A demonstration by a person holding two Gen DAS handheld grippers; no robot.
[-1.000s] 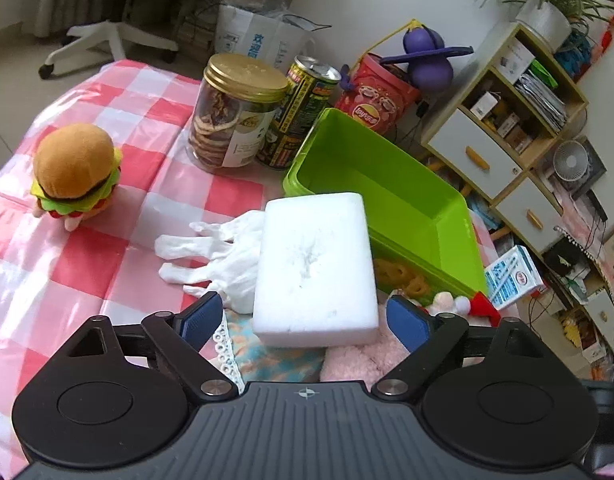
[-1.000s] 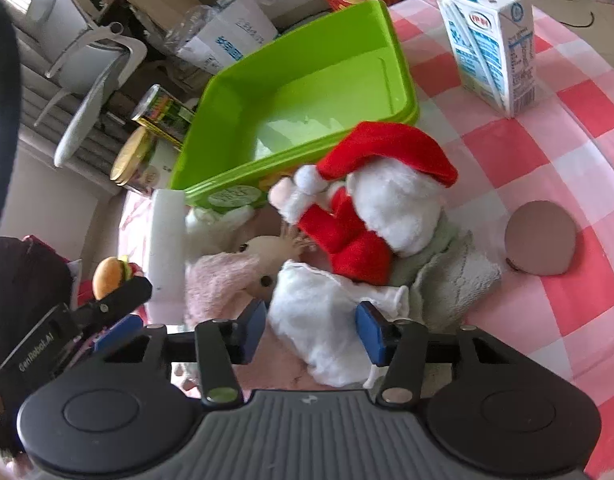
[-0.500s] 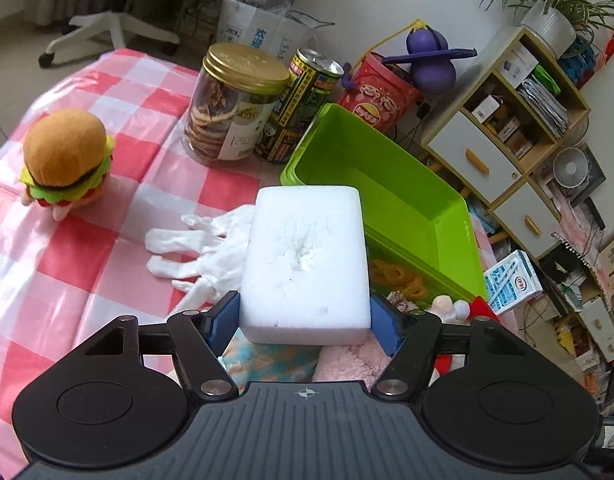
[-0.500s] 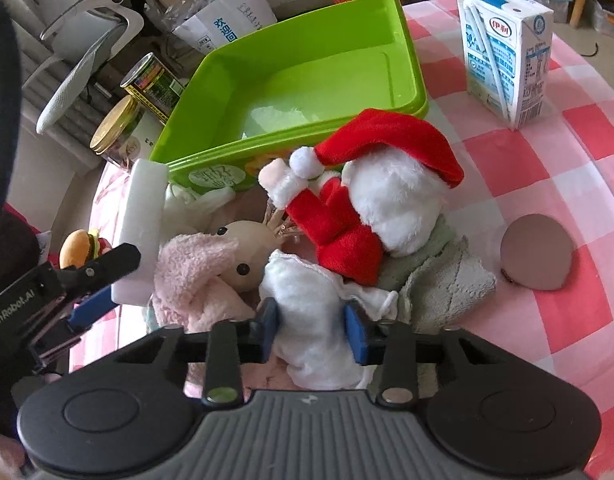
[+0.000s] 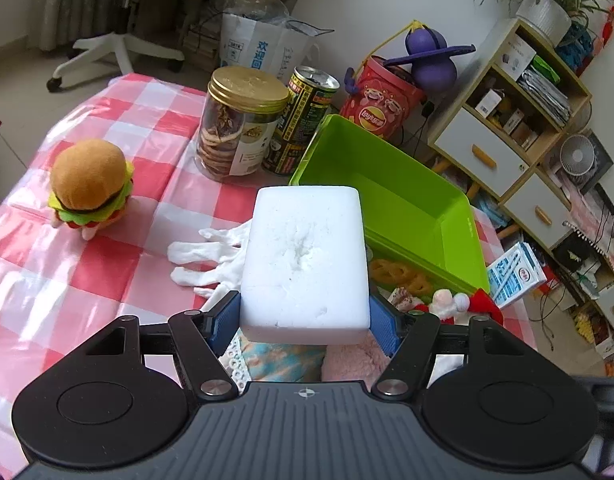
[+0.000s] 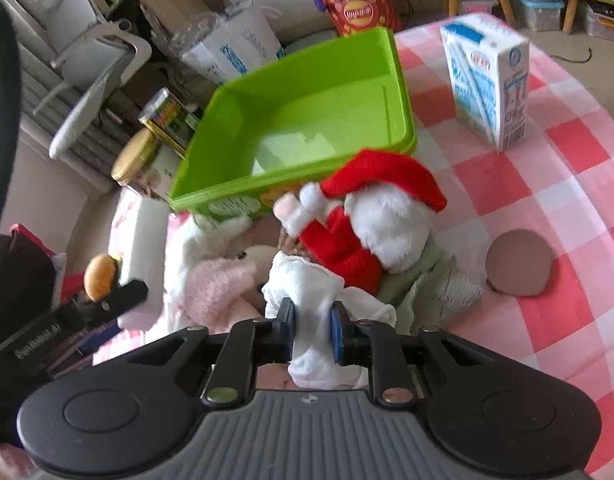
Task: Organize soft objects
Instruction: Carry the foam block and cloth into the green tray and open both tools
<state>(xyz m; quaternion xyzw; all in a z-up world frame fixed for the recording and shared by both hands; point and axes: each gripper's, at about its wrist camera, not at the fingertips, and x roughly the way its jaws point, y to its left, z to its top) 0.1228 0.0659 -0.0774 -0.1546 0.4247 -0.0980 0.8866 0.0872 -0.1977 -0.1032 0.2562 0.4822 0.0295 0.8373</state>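
My left gripper is shut on a white sponge block and holds it lifted above the soft pile, in front of the green bin. The block also shows in the right wrist view. My right gripper is shut on a white cloth at the near edge of the pile. The pile holds a Santa plush, a pink bunny plush and a pale green towel. A white glove lies under the block. A burger plush sits at the left.
The green bin holds nothing soft that I can see. A cookie jar and a can stand behind it. A milk carton and a brown coaster are on the right of the checked tablecloth.
My left gripper closed on the white sponge block and lifted it. My right gripper closed on the white cloth and the view shifted as it drew the cloth up.
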